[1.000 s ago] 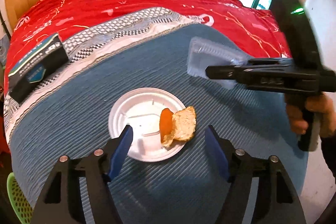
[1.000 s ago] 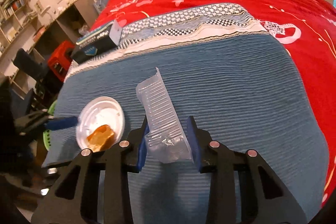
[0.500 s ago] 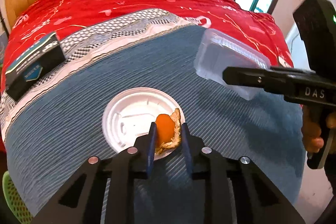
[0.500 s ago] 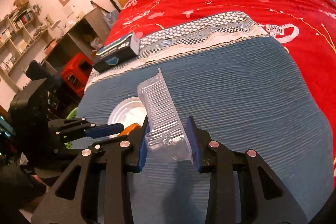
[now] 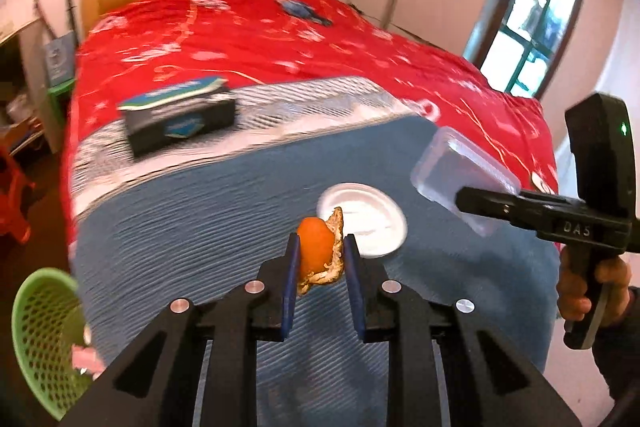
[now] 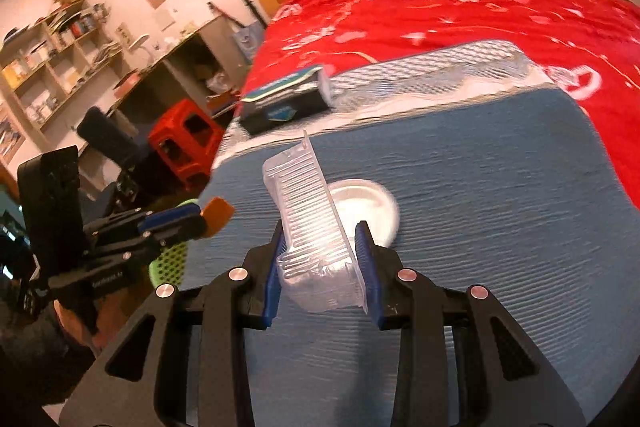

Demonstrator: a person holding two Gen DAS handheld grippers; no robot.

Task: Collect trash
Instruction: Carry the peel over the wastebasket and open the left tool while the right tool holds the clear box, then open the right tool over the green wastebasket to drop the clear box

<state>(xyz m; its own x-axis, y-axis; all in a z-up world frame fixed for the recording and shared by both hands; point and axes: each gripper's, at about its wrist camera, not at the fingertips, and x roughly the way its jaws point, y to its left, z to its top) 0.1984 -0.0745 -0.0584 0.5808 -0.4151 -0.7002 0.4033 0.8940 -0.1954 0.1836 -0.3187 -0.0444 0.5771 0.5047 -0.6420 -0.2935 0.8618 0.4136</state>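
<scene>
Left gripper [image 5: 319,255] — jaws closed on an orange peel [image 5: 317,254], held in the air above the blue blanket [image 5: 180,211].
Right gripper [image 6: 322,253] — jaws clamped on a clear plastic tray [image 6: 310,211], its long axis running forward along the fingers.
White foam plate [image 5: 370,217] — on the blanket, apparently bare.
Green mesh basket [image 5: 38,331] — off the blanket's left edge, below and left of the peel; the left gripper is much nearer to it, though blur softens the edge.
</scene>
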